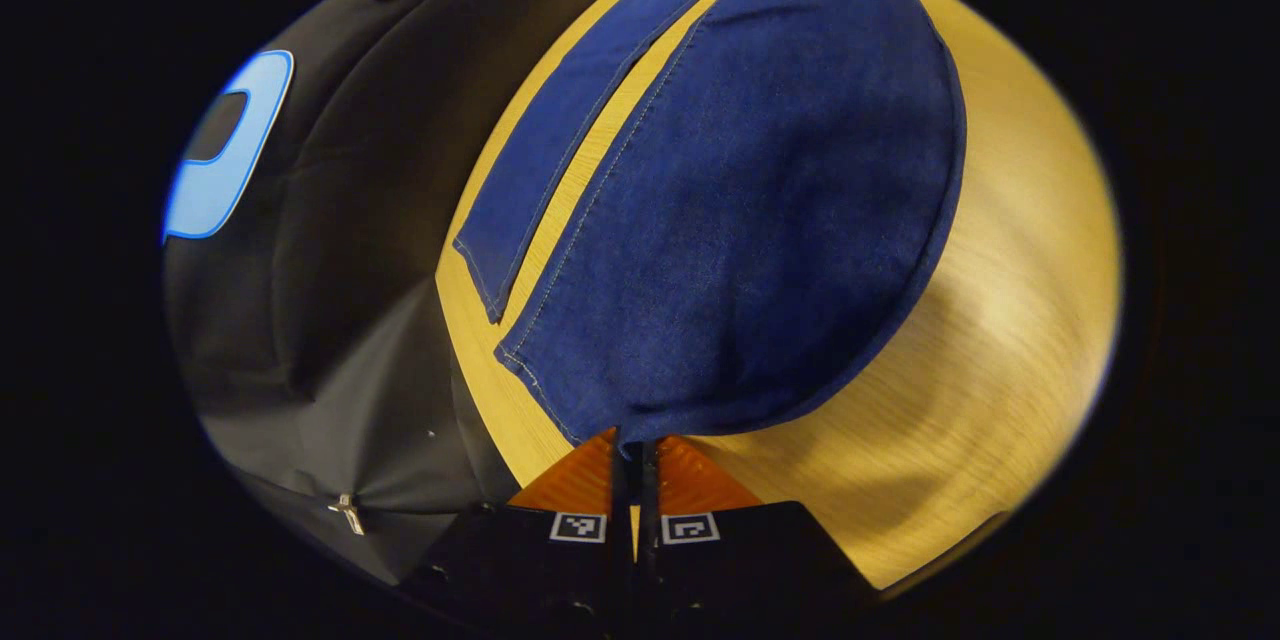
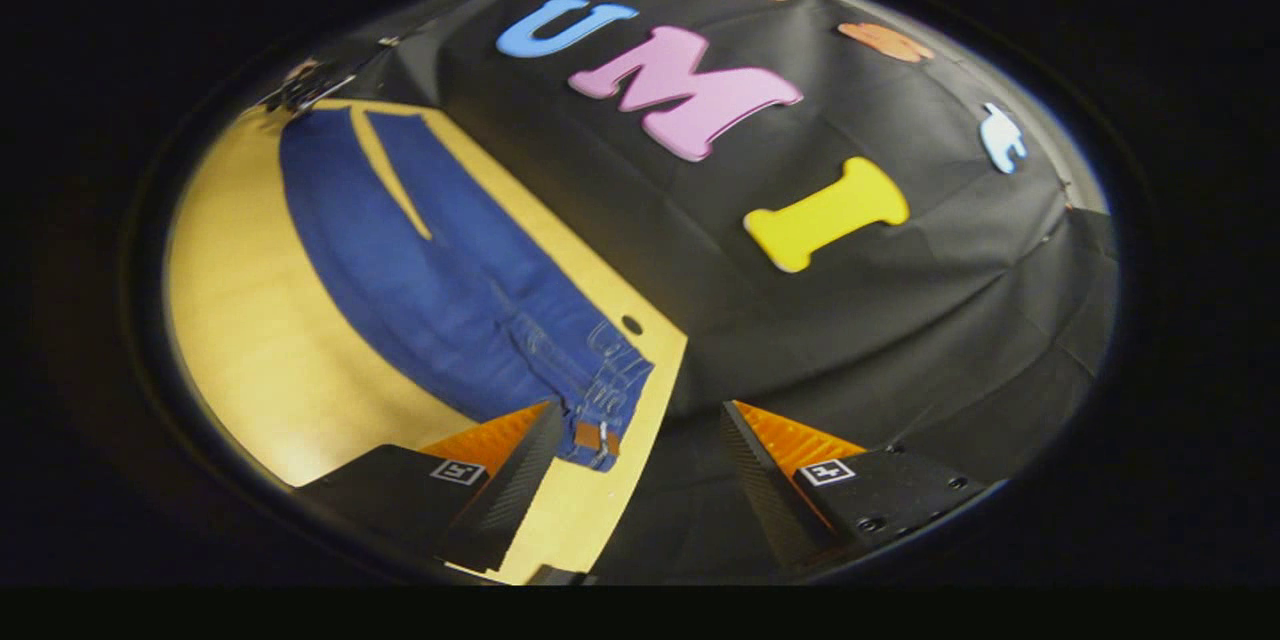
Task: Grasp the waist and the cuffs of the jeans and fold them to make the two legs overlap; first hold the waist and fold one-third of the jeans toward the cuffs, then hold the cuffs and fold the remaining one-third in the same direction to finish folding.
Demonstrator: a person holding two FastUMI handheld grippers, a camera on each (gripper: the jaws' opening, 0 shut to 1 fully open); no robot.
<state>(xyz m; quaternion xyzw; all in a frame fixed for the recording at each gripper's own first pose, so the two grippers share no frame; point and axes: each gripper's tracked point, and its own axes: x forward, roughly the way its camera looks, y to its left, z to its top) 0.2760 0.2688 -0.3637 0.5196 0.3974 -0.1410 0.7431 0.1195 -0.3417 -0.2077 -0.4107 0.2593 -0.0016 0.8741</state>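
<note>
Left gripper view: the left gripper (image 1: pixel 636 455) has its jaws pinched together on a cuff of the blue denim jeans (image 1: pixel 740 200).
Jeans: spread flat on the smooth yellow wood-grain table (image 1: pixel 1000 350), pale stitched seams.
Right gripper view: the right gripper (image 2: pixel 640 440) has its jaws wide apart near the belt-looped waist (image 2: pixel 600 400).

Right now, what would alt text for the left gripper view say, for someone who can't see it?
The left gripper, fingers closed together, pinches the edge of one leg of the blue jeans near its cuff, on a yellow wooden table. The other leg lies flat alongside, a strip of table showing between them, with black cloth beyond the table.
</note>
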